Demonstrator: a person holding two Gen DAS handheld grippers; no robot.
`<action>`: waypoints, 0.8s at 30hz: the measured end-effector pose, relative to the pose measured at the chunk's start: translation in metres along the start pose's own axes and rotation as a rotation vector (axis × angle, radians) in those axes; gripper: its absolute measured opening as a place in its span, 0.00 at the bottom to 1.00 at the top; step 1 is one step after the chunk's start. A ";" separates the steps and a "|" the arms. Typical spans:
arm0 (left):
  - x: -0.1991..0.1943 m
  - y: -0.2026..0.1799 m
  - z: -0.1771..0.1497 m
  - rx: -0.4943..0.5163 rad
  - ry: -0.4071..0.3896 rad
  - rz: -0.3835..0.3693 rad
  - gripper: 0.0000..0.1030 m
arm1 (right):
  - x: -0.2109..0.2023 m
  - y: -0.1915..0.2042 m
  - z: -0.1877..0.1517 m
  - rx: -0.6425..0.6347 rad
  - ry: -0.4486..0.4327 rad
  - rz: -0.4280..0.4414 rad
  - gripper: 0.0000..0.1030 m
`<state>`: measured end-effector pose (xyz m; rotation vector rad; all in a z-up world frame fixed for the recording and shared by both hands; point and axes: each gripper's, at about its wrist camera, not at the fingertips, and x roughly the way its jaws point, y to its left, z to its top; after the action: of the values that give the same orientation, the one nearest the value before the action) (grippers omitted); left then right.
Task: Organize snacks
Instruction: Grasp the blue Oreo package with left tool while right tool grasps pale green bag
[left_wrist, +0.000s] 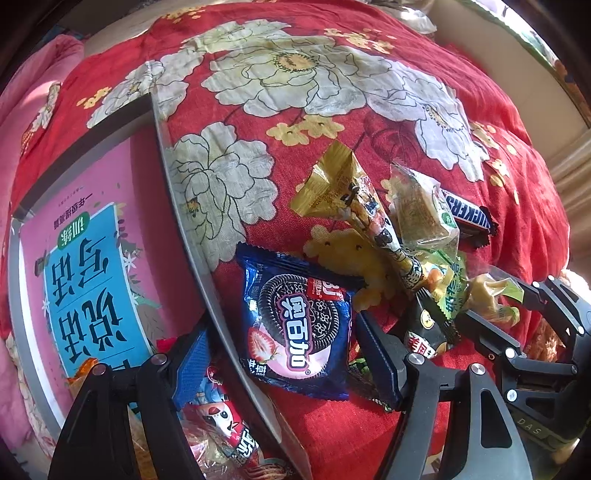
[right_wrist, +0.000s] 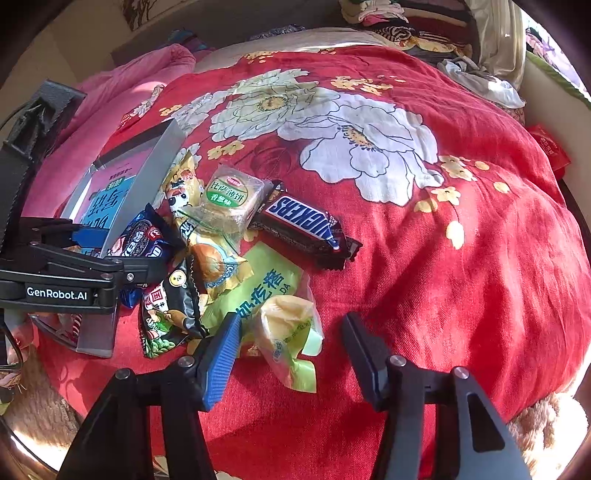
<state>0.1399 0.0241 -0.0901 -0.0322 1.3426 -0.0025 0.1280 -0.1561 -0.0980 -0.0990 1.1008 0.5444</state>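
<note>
Oreo packet (left_wrist: 295, 325) sits between the wide-open left gripper (left_wrist: 284, 354); right gripper (right_wrist: 291, 354), equally spread, straddles the green-yellow pastry packet (right_wrist: 284, 332).

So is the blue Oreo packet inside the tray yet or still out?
Half in. The Oreo packet lies across the tray's grey rim, its right part over the red bedspread, between the open left hand-held gripper's fingers.

A bed covered by a red floral quilt (right_wrist: 424, 258) carries everything. On it lie a clear-walled box (right_wrist: 159, 166), a Snickers bar (right_wrist: 303, 221) and a heap of snack packets (right_wrist: 207, 258) just beside the box.
</note>
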 end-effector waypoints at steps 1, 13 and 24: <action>0.000 0.001 0.000 -0.009 -0.003 -0.005 0.74 | 0.001 0.000 0.000 -0.004 0.000 0.002 0.52; -0.005 0.013 -0.003 -0.055 -0.026 -0.023 0.67 | -0.011 -0.005 0.001 0.026 -0.051 0.066 0.33; -0.021 0.005 -0.017 -0.037 -0.038 0.017 0.62 | -0.018 -0.013 0.001 0.054 -0.065 0.045 0.33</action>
<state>0.1189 0.0291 -0.0731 -0.0521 1.3045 0.0369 0.1291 -0.1737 -0.0841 -0.0096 1.0551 0.5542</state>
